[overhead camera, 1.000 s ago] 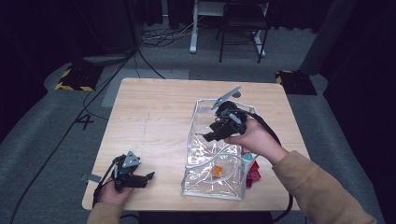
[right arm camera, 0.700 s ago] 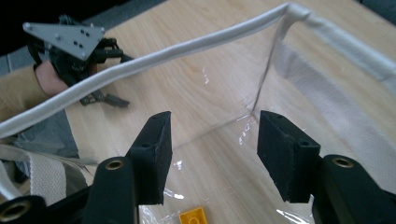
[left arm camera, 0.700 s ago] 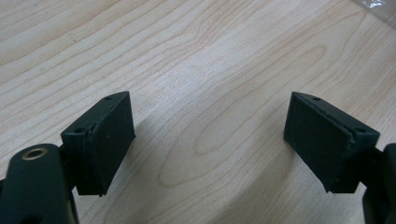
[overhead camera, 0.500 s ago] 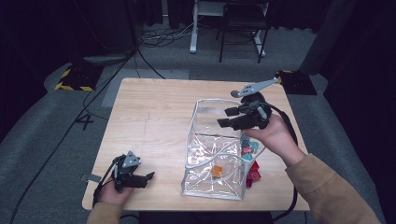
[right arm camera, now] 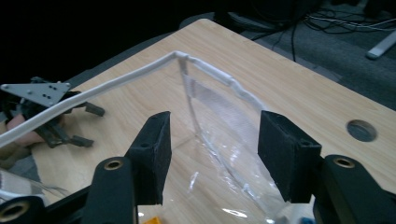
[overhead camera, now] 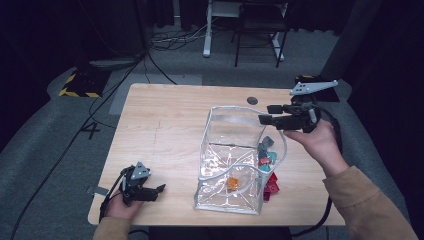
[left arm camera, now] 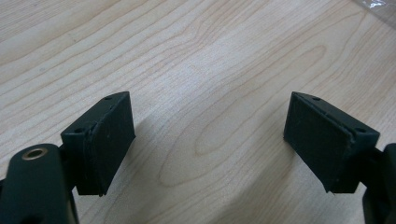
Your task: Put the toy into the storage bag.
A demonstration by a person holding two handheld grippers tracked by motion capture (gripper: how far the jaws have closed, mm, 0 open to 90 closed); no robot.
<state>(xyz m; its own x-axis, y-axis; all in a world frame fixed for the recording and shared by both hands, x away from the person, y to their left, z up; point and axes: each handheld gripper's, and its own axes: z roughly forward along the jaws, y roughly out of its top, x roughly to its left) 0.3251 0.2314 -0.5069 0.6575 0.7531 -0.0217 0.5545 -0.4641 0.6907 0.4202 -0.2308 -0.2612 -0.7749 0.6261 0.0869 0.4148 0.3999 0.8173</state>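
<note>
A clear plastic bag (overhead camera: 232, 165) with a white rim is seen standing open on the wooden surface (overhead camera: 170, 125), toward its right side. A small orange piece (overhead camera: 232, 183) is seen lying inside the bag at the bottom. Some red and blue-green pieces (overhead camera: 267, 160) are piled just beside the bag's right wall; whether they are inside or outside it cannot be told. The right tool (overhead camera: 265, 114) is held up in the air by a hand (overhead camera: 320, 142), above the far right corner of the bag. Its jaws are spread wide and nothing is held between them. In the right tool's own view, the bag's white rim (right arm camera: 205, 70) is seen past the open right tool (right arm camera: 212, 154), not touched by it. The left tool (overhead camera: 159, 191) is rested low at the near left corner of the surface, well apart from the bag. In its own view, the left tool (left arm camera: 210, 140) is seen open wide over bare wood, with nothing held.
</note>
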